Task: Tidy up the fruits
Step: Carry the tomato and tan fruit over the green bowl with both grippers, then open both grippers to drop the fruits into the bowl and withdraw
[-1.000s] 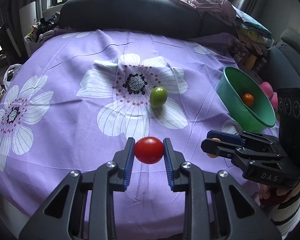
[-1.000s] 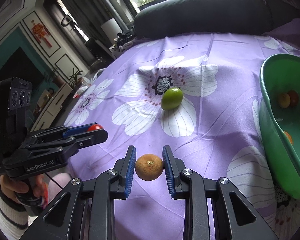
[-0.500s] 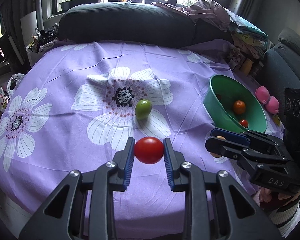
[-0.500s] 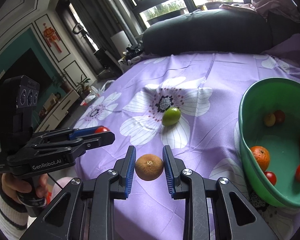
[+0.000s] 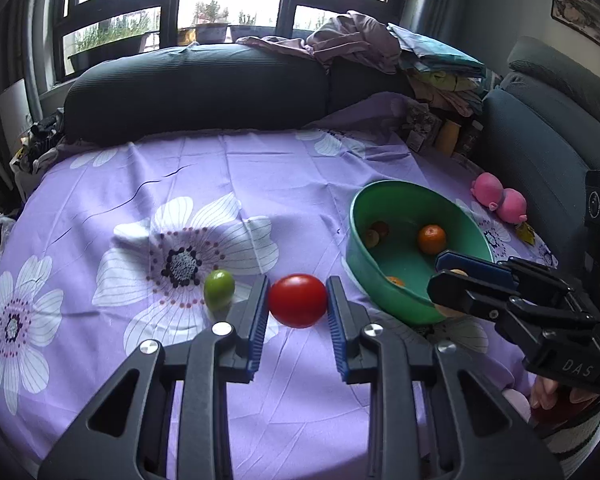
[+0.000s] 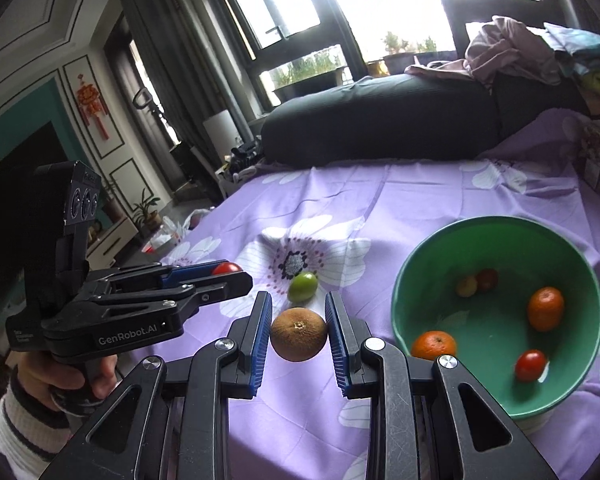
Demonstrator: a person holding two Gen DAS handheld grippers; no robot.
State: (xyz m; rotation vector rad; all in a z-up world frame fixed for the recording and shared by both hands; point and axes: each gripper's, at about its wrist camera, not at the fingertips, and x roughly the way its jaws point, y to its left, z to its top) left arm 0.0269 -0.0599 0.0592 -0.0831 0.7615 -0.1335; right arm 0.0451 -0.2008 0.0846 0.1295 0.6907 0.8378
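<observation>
My left gripper (image 5: pixel 298 306) is shut on a red tomato (image 5: pixel 297 300), held above the purple flowered cloth. My right gripper (image 6: pixel 298 338) is shut on a brown, rough-skinned round fruit (image 6: pixel 298 339), also off the cloth. In the left wrist view the right gripper (image 5: pixel 454 280) hangs over the near rim of the green bowl (image 5: pixel 404 305). The green bowl (image 6: pixel 580 264) holds two oranges (image 6: pixel 545 308), small red tomatoes (image 6: pixel 530 365) and a small yellowish fruit (image 6: pixel 466 286). A green fruit (image 5: pixel 219 289) lies on the cloth by the white flower print; it also shows in the right wrist view, green fruit (image 6: pixel 302 286).
A dark sofa (image 5: pixel 196 88) runs along the far edge of the cloth, with piled clothes (image 5: pixel 360 46) at its right. Two pink toys (image 5: pixel 500 200) lie beyond the bowl. A dark armchair (image 5: pixel 540 140) stands at the right. A striped sleeve (image 6: pixel 16 432) shows at lower left.
Both grippers have risen and tilted up, still holding their fruits. The bowl's inside and the room beyond the sofa have come into view, and the green fruit has slid lower in both views.
</observation>
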